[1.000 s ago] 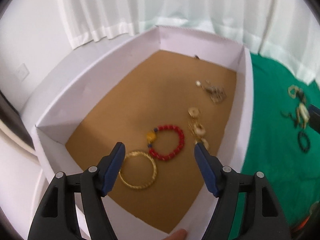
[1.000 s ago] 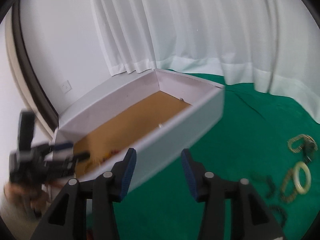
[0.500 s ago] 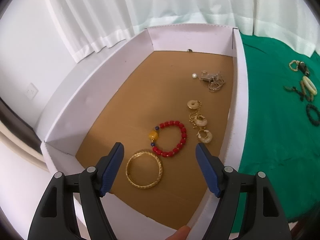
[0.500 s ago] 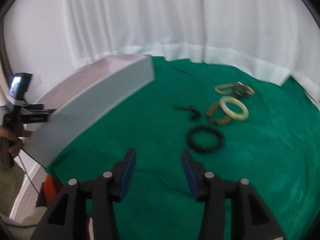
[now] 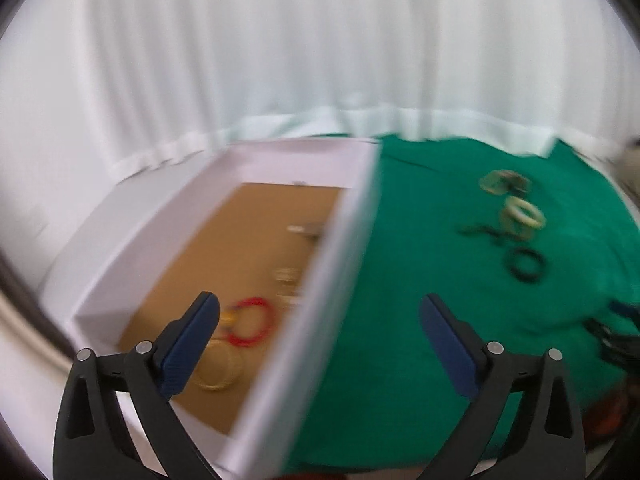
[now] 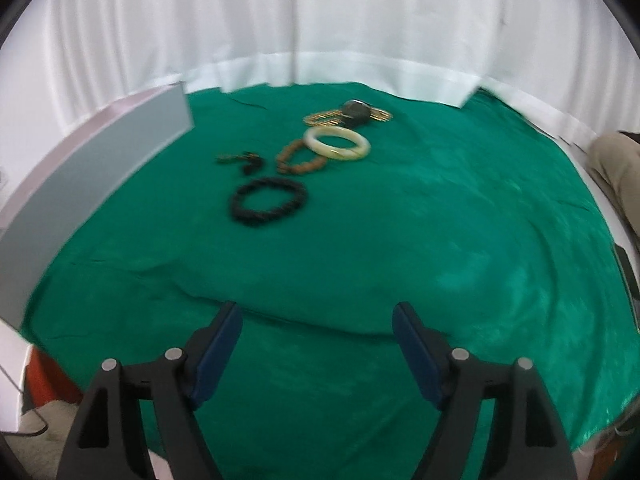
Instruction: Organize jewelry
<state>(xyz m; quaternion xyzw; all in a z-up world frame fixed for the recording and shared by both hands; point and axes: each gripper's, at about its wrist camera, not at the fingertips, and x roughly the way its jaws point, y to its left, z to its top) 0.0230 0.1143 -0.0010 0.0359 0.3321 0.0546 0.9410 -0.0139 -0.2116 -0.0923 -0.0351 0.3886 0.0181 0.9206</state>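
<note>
A white box (image 5: 344, 264) with a brown floor stands at the table's left. It holds a red bead bracelet (image 5: 250, 322), a gold bangle (image 5: 218, 368) and small gold pieces (image 5: 288, 276). On the green cloth lie a black bead bracelet (image 6: 267, 201), a cream bangle (image 6: 337, 143), a brown bead bracelet (image 6: 298, 158), a gold chain with a dark stone (image 6: 352, 114) and a small dark piece (image 6: 246, 159). My left gripper (image 5: 320, 324) is open and empty above the box's right wall. My right gripper (image 6: 318, 336) is open and empty, well short of the pile.
White curtains (image 6: 320, 28) hang behind the table. The box's outer wall (image 6: 100, 184) runs along the left of the right wrist view. The other gripper (image 5: 616, 332) shows at the right edge of the left wrist view. A beige object (image 6: 618, 164) sits at far right.
My left gripper has swung right, from over the box's floor to its right wall. My right gripper has turned right and nearer to the pile on the cloth. Both stay open.
</note>
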